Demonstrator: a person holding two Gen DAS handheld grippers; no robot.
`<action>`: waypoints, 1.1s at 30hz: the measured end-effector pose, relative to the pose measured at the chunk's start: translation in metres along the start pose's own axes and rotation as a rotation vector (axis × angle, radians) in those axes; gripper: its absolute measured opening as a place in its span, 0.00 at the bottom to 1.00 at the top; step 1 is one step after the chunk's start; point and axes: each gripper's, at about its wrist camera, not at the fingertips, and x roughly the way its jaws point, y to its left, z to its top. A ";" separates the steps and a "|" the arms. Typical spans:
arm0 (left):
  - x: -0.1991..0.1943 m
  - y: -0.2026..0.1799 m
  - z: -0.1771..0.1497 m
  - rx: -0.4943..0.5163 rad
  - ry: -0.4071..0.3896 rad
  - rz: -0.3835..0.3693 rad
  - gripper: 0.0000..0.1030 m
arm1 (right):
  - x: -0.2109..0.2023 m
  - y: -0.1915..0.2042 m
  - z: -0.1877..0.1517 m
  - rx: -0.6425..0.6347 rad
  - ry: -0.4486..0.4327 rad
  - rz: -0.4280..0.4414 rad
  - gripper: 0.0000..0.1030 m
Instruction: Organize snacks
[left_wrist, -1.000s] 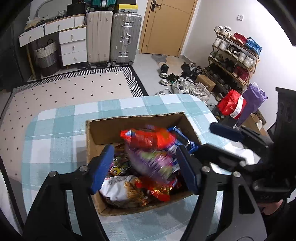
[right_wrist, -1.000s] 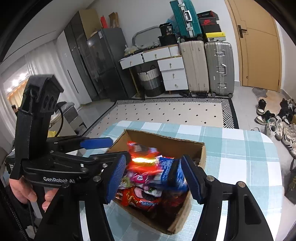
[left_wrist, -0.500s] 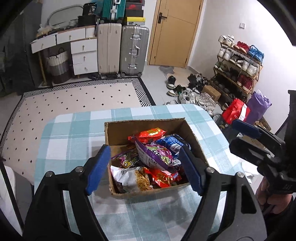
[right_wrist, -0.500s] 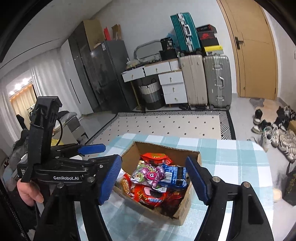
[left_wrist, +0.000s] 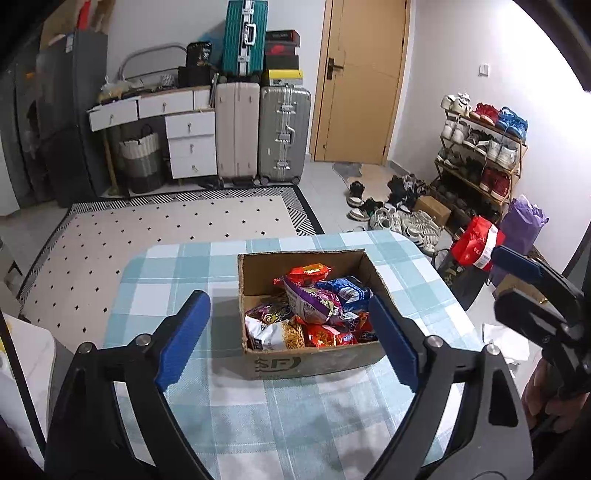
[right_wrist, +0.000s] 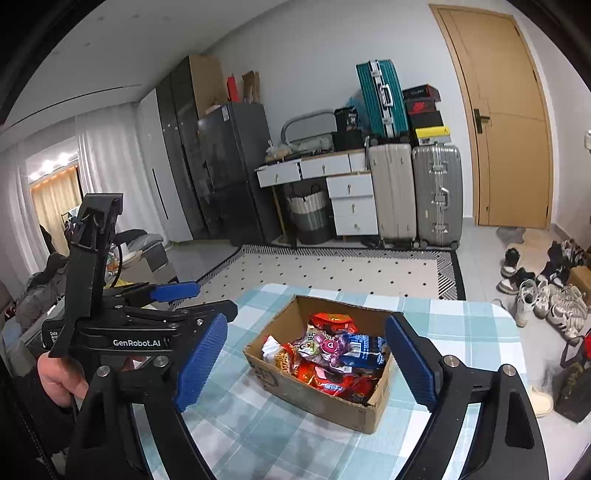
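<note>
Both the left gripper (left_wrist: 288, 334) and the right gripper (right_wrist: 306, 363) hang with fingers spread wide and empty. Beyond the fingertips, apart from them, the cardboard box (left_wrist: 314, 360) sits on the checked desk (left_wrist: 177, 273). Its snack packets (left_wrist: 317, 310) are heaped loosely, so backing off probably gives a view for choosing one.

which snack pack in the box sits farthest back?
The red pack, against the box's far wall; the purple and blue packs lie nearer.

one box (left_wrist: 314, 363), three suitcases (left_wrist: 283, 133), two claws (left_wrist: 291, 338)
</note>
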 end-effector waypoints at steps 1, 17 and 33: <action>-0.006 0.000 -0.002 -0.002 -0.007 0.003 0.87 | -0.006 0.003 -0.001 -0.002 -0.010 -0.003 0.88; -0.073 0.005 -0.056 -0.021 -0.135 0.078 0.99 | -0.067 0.030 -0.042 -0.048 -0.114 -0.045 0.93; -0.083 0.008 -0.124 -0.034 -0.190 0.109 0.99 | -0.087 0.029 -0.101 -0.061 -0.170 -0.099 0.97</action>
